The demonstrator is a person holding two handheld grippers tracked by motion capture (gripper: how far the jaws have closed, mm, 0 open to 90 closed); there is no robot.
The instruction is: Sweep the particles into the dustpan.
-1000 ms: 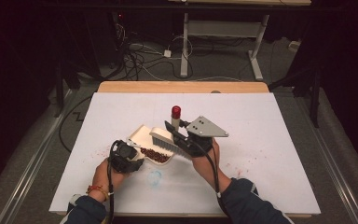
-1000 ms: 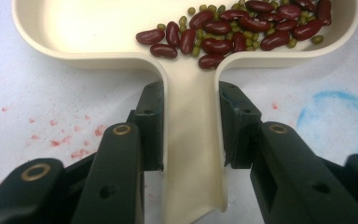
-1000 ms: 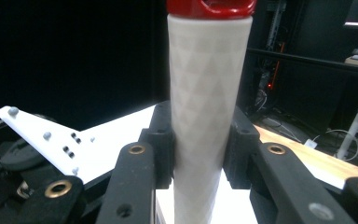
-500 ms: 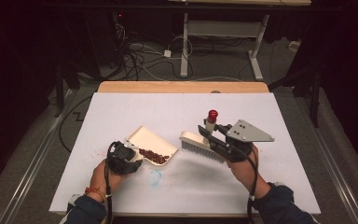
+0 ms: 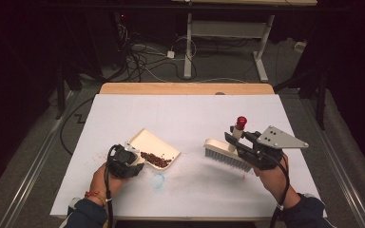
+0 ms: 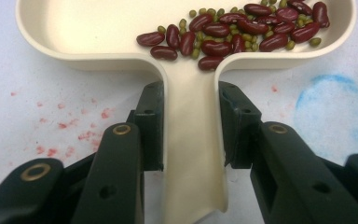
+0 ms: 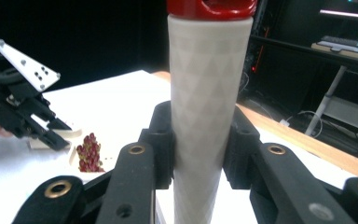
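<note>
My left tongs point(image 5: 132, 160) clamp the handle of the dustpan point(image 5: 153, 147), which lies on the near left of the table point(image 5: 185, 114) with red and green beans point(image 5: 156, 160) piled at its near edge. My right tongs point(image 5: 235, 140) grip the brush point(image 5: 224, 153) by its handle, red cap up, on the near right. The brush head points left toward the pan, well apart from it. A blue smudge point(image 5: 158, 180) marks the table just near the pan.
</note>
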